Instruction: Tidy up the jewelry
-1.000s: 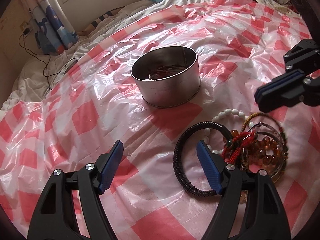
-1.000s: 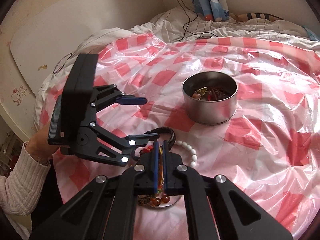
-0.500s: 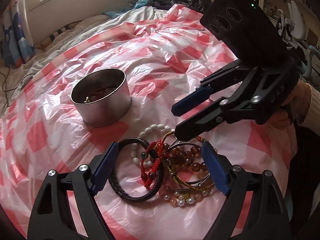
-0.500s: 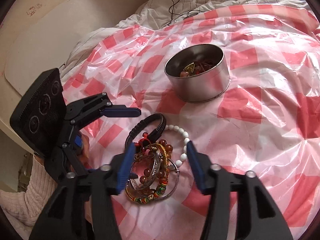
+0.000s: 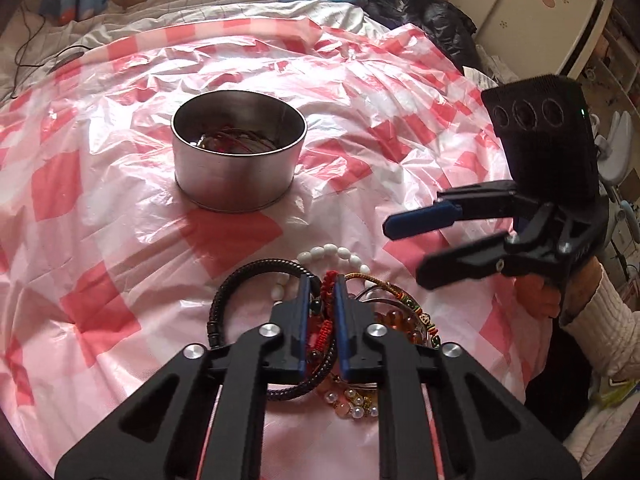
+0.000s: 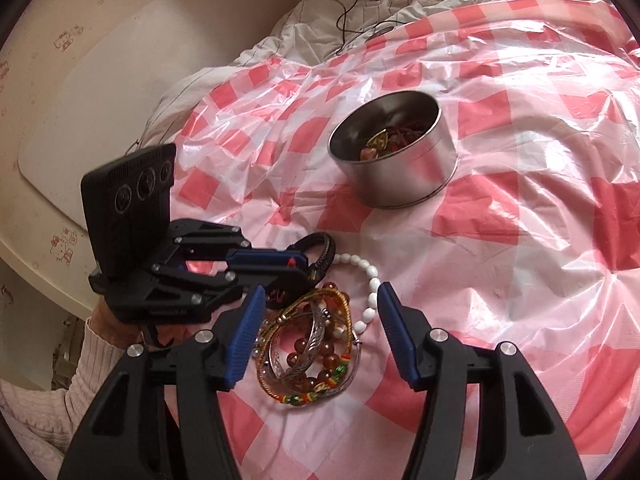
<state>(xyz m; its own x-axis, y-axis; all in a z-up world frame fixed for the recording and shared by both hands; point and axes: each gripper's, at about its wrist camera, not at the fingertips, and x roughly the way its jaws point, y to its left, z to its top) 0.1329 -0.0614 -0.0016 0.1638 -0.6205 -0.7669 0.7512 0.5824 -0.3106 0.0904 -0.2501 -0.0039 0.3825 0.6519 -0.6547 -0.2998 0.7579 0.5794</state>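
Observation:
A pile of bracelets lies on the red-checked plastic sheet [image 5: 120, 264]: a black braided bracelet [image 5: 224, 292] [image 6: 326, 248], a white bead bracelet [image 5: 340, 252] [image 6: 372, 284], a silver bangle [image 6: 312, 344] and amber beads [image 6: 320, 360]. My left gripper [image 5: 321, 284] [image 6: 304, 268] is shut on a red cord bracelet [image 5: 327, 300] at the pile's middle. My right gripper [image 6: 320, 292] [image 5: 404, 252] stands open over the bangle side of the pile, with its pads off the jewelry. A round metal tin [image 5: 240, 176] [image 6: 408, 176] beyond the pile holds several pieces.
The sheet covers a bed with rumpled white bedding [image 6: 320, 12] and a black cable [image 6: 348, 20] at the far edge. Dark clothes [image 5: 436, 20] and a wardrobe [image 5: 532, 12] stand at the right. A person's hand in a cream sleeve [image 5: 600, 320] holds each gripper.
My left gripper has swung over the pile and closed on the red cord bracelet. The right gripper has opened from shut and now stays still over the bangles.

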